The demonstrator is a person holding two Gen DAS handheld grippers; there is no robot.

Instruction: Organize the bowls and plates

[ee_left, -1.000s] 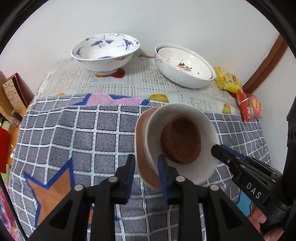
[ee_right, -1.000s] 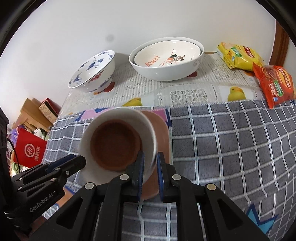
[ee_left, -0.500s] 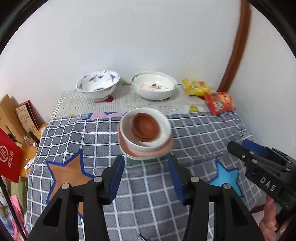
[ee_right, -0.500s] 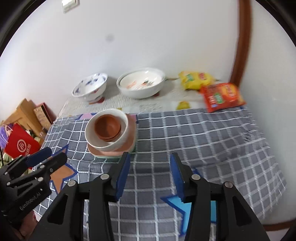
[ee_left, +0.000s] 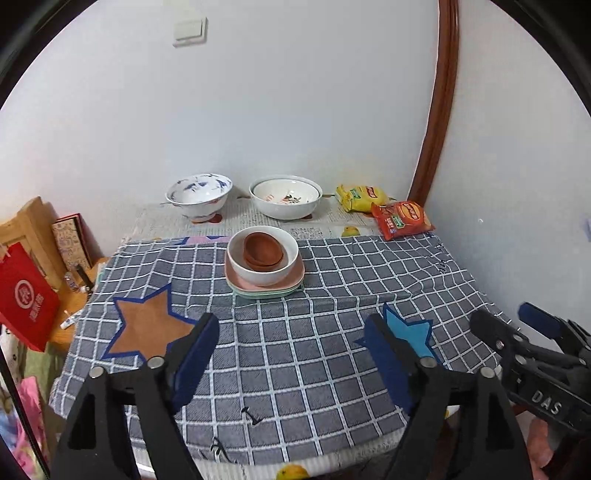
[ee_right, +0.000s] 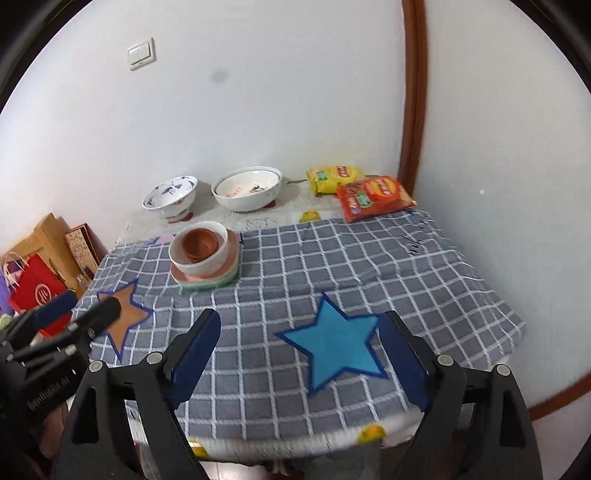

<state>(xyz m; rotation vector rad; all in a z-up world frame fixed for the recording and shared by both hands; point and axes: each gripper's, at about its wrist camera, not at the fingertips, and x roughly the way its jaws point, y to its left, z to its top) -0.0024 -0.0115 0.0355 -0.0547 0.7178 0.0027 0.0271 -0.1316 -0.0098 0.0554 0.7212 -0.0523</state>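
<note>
Left wrist view: your left hand-held gripper [ee_left: 290, 343] has just spread its jaws wide, nothing between them. Ahead of it on the worktop [ee_left: 332, 354] sits the stack: brown bowls [ee_left: 263, 251] in a white bowl [ee_left: 263, 271] on plates [ee_left: 264, 290]. Your right hand-held gripper [ee_right: 301, 339] has likewise just opened, empty, stack ahead-left.

A grey checked cloth [ee_left: 317, 354] with an orange star [ee_left: 147, 325] and a blue star [ee_right: 338, 345] covers the table. At its far right corner a yellow snack packet [ee_left: 360, 197] lies touching a red snack packet [ee_left: 402, 219]. A light switch [ee_left: 189, 31] sits on the white wall. Left of the table stand a red paper bag [ee_left: 26, 299] and a patterned box [ee_left: 72, 242].
</note>
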